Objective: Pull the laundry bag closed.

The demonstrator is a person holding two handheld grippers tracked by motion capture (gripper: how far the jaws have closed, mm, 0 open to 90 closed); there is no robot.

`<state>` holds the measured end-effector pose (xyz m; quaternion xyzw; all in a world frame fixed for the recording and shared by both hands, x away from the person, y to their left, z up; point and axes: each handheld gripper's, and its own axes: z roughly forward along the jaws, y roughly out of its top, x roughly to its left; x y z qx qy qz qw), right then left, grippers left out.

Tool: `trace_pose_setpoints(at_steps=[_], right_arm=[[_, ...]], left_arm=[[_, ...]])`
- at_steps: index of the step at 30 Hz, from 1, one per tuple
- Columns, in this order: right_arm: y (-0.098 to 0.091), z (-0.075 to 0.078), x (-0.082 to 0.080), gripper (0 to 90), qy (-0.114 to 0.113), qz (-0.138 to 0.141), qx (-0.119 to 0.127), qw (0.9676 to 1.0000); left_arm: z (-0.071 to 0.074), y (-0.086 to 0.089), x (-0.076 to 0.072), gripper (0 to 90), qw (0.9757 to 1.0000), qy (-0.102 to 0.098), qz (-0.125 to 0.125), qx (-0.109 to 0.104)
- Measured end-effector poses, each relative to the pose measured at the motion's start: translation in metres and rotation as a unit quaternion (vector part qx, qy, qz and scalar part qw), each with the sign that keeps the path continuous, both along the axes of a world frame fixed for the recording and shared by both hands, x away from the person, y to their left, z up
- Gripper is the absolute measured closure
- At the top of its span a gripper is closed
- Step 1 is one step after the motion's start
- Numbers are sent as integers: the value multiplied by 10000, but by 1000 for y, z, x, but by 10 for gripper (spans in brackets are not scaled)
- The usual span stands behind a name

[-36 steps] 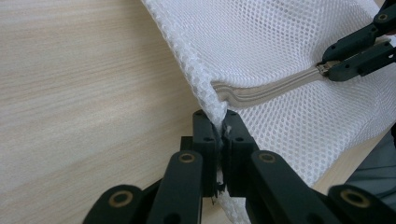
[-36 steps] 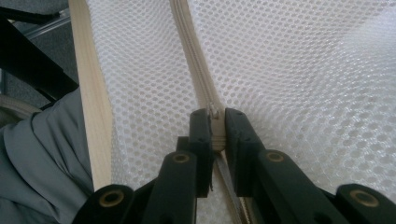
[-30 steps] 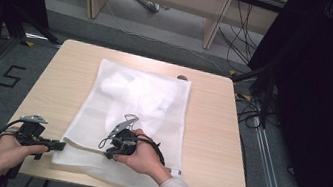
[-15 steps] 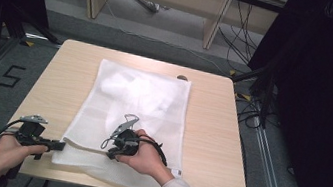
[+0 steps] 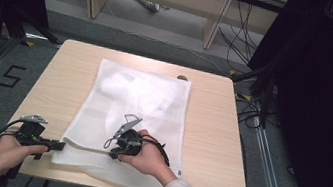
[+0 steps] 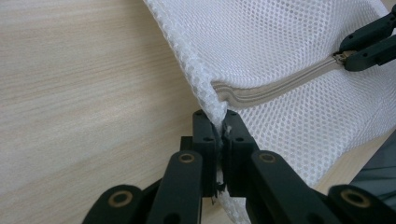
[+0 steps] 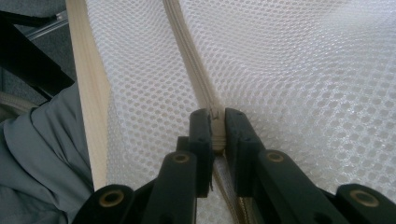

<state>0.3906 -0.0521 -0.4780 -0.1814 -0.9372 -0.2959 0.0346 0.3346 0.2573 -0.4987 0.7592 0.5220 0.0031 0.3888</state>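
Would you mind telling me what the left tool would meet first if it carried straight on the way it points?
Probably the right tool, clamped on the zip pull of the mesh bag the left tool already pinches; depth is unclear.

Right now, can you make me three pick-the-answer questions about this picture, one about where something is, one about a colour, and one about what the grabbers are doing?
1. Where does the left gripper pinch the mesh bag?
A. at its corner edge, by the zipper's end
B. at its far edge
C. in the middle of the mesh

2. What colour is the mesh bag?
A. blue
B. white
C. black

3. What is the right gripper doing?
A. hanging open above the table
B. lying on the floor
C. shut on the zipper pull

Answers:
1 A, the left gripper view has mesh squeezed between its jaws beside the zipper end.
2 B, the netting looks white in all views.
3 C, the right gripper view shows the jaws clamping the pull.
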Motion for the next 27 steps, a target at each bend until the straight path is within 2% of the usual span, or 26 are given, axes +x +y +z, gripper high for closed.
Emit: trace_pose_setpoints(at_steps=[6, 7, 9, 10, 11, 12, 14, 15, 16, 18, 24, 25, 26, 27], right_arm=[[-1, 2, -1, 825, 71, -66, -6, 10000], [-1, 2, -1, 825, 35, -60, -43, 10000], [-3, 1, 1, 825, -30, -52, -82, 9999], [-4, 1, 1, 825, -24, -56, -81, 9999], [-5, 1, 0, 825, 69, -29, -49, 10000], [-5, 1, 0, 825, 12, -47, -35, 10000], [-5, 2, -1, 825, -4, -62, -34, 10000], [-5, 2, 0, 825, -36, -15, -23, 10000], [-5, 2, 0, 825, -33, -22, -3, 10000], [-6, 3, 0, 825, -41, -29, -41, 10000], [-12, 2, 0, 825, 7, -101, -58, 9999], [-14, 2, 0, 825, 13, -93, -40, 9999], [-14, 2, -1, 825, 8, -127, -71, 9999], [-15, 2, 0, 825, -2, -109, -58, 9999]], left_arm=[[0, 0, 0, 851, 10000, -28, 24, 15], [1, 4, 1, 851, 9997, 19, -179, 173], [0, 1, 1, 851, 10000, 0, 1, 92], [0, 1, 1, 851, 10000, 0, 1, 92], [0, 3, 1, 851, 9998, 11, -135, 165], [1, 3, 1, 851, 9997, 25, -155, 163], [0, 2, 1, 851, 9999, 12, -88, 105], [1, 3, 1, 851, 9998, 18, -146, 157], [0, 2, 0, 851, 9999, 2, -47, 91], [0, 1, 1, 851, 10000, 3, -10, 77], [0, 1, 1, 851, 9999, -2, -2, 113], [1, 4, 1, 851, 9997, 21, -171, 197], [0, 0, 0, 851, 10000, -1, 18, 31], [0, 1, 1, 851, 10000, 6, -17, 96]])
